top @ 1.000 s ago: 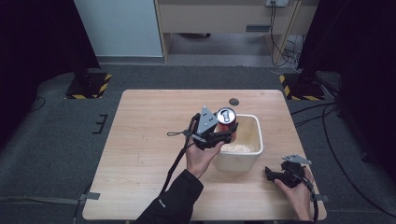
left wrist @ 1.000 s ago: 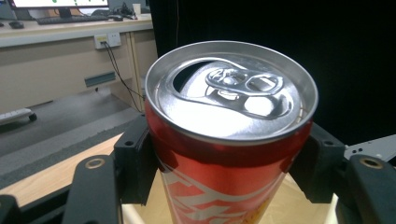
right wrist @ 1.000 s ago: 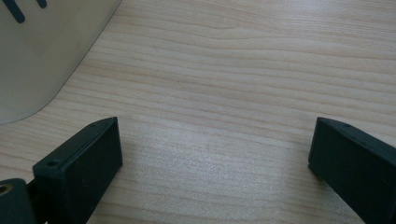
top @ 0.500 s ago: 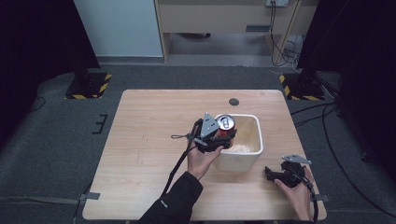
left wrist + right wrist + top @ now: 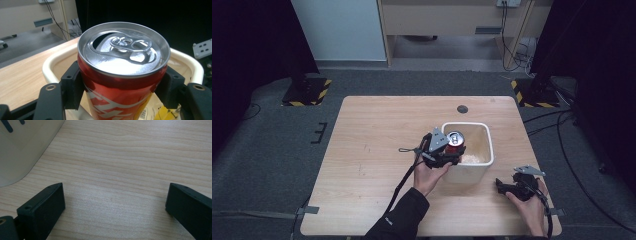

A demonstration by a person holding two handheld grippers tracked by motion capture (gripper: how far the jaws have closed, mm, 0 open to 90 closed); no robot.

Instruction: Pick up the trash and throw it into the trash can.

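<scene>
**Opened can held over the bin's near corner**

The left gripper has its black jaws clamped on the sides of a red aluminium drinks can, upright, silver lid up, tab lifted and mouth open. The can sits between the pads at the near-left corner of a cream rounded-rectangle plastic bin, just ahead of the gripper and partly inside the rim. Below the jaws, pale crumpled wrappers with a barcode label lie on the bin floor.

The main risk, as I judge it: the can's wall is thin, smooth and curved, so a slight tilt of the hand could let it twist in the pads or catch the bin's rounded lip. With the mouth open, any remaining liquid would spill. Released onto the soft wrappers, it may topple.

The right gripper rests on the light wood-grain table, jaws spread wide around bare wood, holding nothing, the bin wall just off to its left.
</scene>
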